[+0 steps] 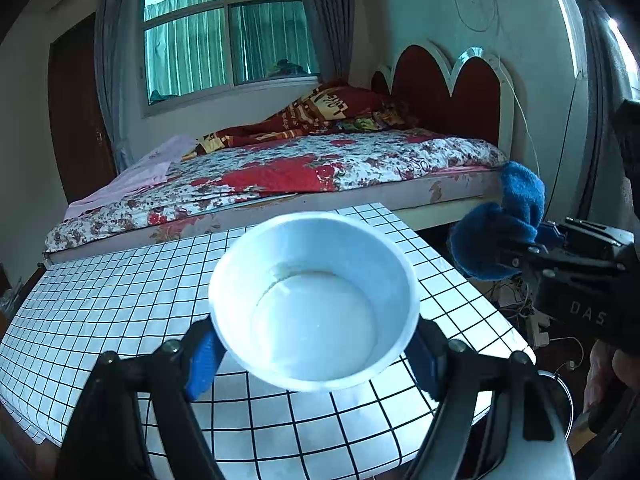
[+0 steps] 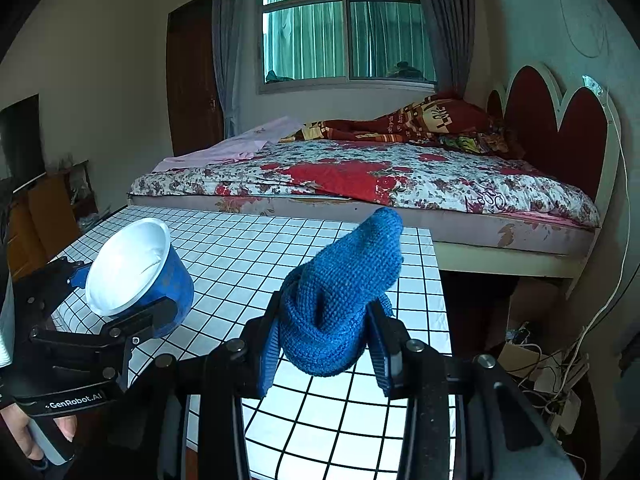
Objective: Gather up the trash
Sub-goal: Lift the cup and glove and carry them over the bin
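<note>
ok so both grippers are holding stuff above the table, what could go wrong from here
1. The left gripper holds the white-lined cup only by its sides near the base; tilted as it is, it might slip or get crushed.
2. The blue knitted cloth bulges loosely out of the right gripper, so it could work free or snag.
3. A bin rim shows only at the edge of the left wrist view, so a drop there might miss.
</note>
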